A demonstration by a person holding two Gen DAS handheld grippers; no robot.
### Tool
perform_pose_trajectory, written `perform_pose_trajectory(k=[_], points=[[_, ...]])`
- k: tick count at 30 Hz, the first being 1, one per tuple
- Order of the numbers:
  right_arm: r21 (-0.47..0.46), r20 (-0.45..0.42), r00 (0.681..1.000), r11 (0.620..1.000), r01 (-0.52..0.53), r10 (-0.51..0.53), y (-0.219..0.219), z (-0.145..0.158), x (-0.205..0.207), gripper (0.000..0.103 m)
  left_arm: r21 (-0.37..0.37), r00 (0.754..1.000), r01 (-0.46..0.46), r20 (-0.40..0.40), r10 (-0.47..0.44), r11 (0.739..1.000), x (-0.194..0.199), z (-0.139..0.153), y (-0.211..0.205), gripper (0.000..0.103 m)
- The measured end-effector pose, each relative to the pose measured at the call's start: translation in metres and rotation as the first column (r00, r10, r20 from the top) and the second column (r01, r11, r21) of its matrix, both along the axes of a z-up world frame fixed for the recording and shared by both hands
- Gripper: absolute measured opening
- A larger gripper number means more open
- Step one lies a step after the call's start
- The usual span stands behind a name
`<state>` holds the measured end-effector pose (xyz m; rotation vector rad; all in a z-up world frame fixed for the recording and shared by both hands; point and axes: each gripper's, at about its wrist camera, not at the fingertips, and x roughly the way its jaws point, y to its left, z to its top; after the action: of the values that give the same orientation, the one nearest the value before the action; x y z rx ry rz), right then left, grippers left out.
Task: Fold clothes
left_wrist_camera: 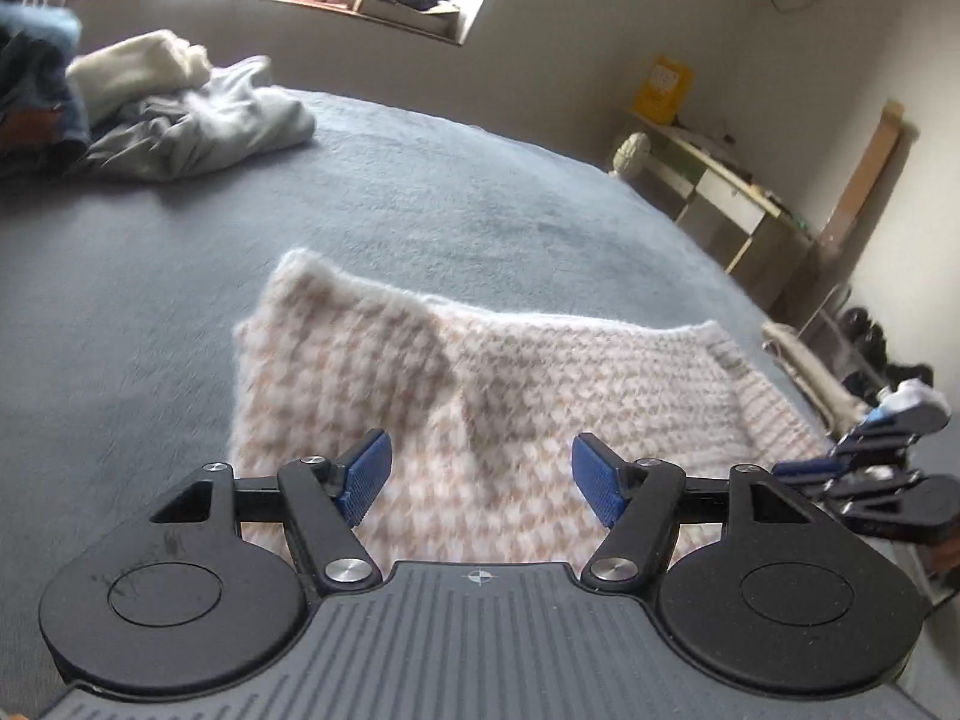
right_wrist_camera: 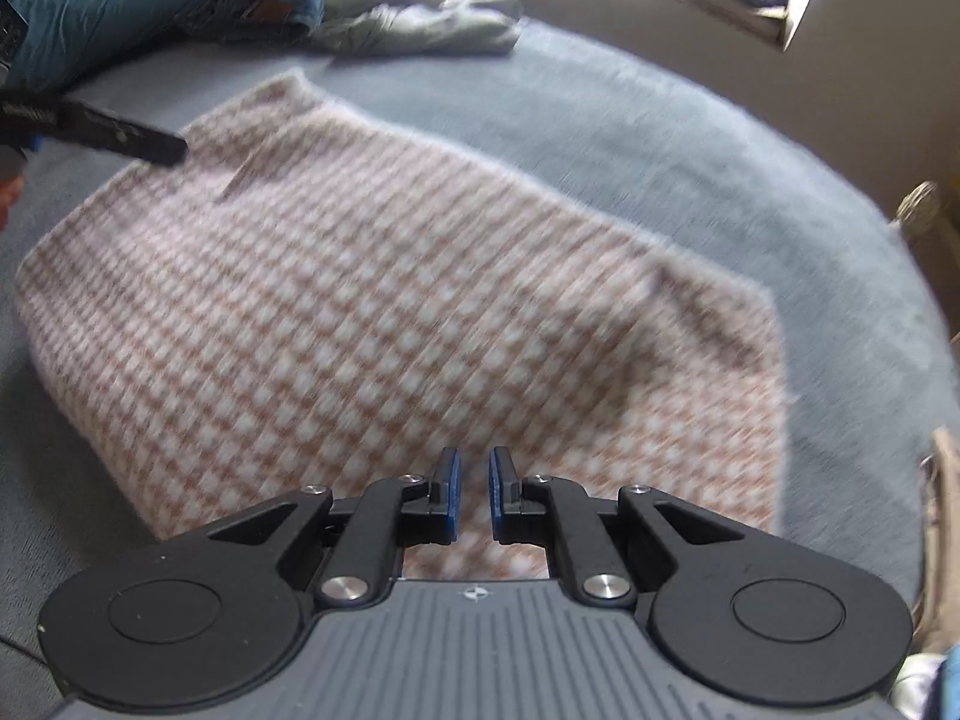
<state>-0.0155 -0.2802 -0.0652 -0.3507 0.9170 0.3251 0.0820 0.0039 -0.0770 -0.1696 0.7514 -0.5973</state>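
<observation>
Lying flat on the grey-blue fleece bed cover (right_wrist_camera: 600,138), the pink-and-white checked knit sweater (right_wrist_camera: 372,312) sits ahead of both grippers. Left gripper (left_wrist_camera: 482,477) spread wide; right gripper (right_wrist_camera: 474,495) nearly closed, empty. Judged soft, thick, light, floppy; pinch at hem corners.

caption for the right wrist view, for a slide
Right gripper, jaws nearly closed and empty, above a pink-and-white knit sweater lying folded on a grey-blue bed; left gripper at its far corner.
</observation>
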Motion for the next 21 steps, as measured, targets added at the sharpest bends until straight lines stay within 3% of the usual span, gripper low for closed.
perform_pose_trajectory(k=[4,7,9,13,17,21], points=[[0.005,0.016,1.0,1.0,0.009,-0.009,-0.009,-0.005,0.024,0.01,0.152,0.997,-0.076,0.044,0.07,0.985,0.014,-0.024,-0.014,0.067],[-0.028,-0.012,0.999,0.999,0.043,-0.043,-0.018,-0.036,0.049,0.009,0.135,0.994,-0.099,0.048,0.094,0.986,0.018,-0.036,-0.009,0.067],[0.041,-0.036,0.997,0.996,0.074,-0.072,-0.031,-0.043,0.057,0.008,0.127,0.993,-0.11,0.059,0.104,0.986,0.017,-0.034,-0.006,0.067],[0.106,-0.047,0.994,0.989,0.107,-0.103,-0.042,-0.022,0.064,0.008,0.093,0.991,-0.131,0.05,0.127,0.987,0.015,-0.018,0.0,0.067],[0.147,0.011,0.991,0.981,0.13,-0.133,-0.05,-0.008,0.078,0.008,0.079,0.992,-0.09,0.095,0.082,0.993,0.015,-0.001,-0.009,0.067],[0.126,0.017,0.985,0.978,0.169,-0.173,-0.055,-0.026,0.108,0.01,0.182,0.996,-0.086,0.022,0.083,0.98,0.044,-0.023,-0.032,0.068]])
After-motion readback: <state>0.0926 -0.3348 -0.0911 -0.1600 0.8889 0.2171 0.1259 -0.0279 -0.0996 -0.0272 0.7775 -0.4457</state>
